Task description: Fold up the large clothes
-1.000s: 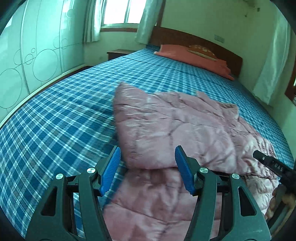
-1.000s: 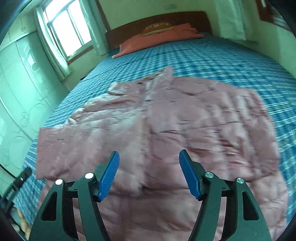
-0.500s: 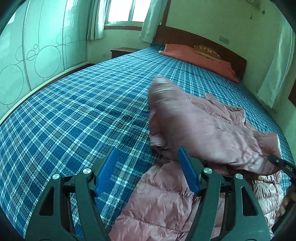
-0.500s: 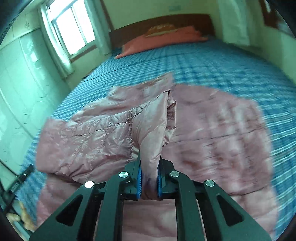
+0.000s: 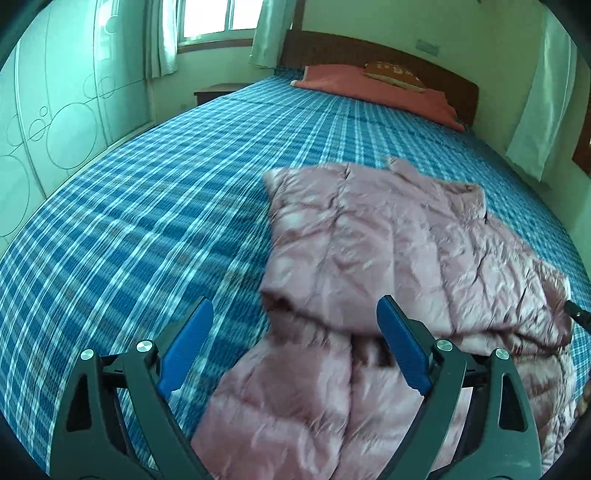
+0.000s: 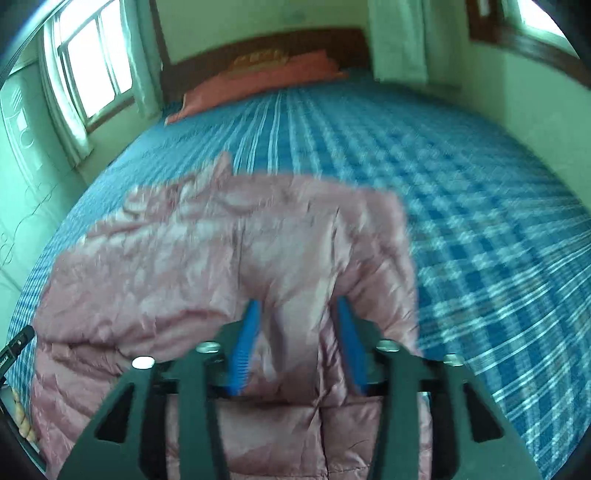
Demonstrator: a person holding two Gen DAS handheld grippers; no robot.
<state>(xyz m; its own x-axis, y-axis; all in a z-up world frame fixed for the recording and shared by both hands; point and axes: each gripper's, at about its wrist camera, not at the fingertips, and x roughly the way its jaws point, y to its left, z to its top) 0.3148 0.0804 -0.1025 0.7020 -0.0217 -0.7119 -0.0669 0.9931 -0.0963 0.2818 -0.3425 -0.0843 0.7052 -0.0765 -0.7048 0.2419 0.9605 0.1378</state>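
A pink quilted down jacket (image 5: 399,258) lies on the blue plaid bed (image 5: 147,229), with one side folded over its middle. My left gripper (image 5: 295,339) is open and empty, hovering just above the jacket's near left edge. In the right wrist view the jacket (image 6: 184,266) fills the lower left. My right gripper (image 6: 295,343) is partly open, its blue pads (image 6: 245,343) apart with a fold of jacket fabric between them; the view is blurred.
Orange-red pillows (image 5: 369,85) and a dark wooden headboard (image 5: 369,48) are at the far end of the bed. A pale wardrobe (image 5: 55,110) stands on the left, with curtained windows (image 5: 210,18) behind. The other gripper's tip (image 5: 578,314) shows at the right edge.
My right gripper closed on the jacket's side, carried it over the middle, and has now opened its jaws. My left gripper stayed open and drifted slightly.
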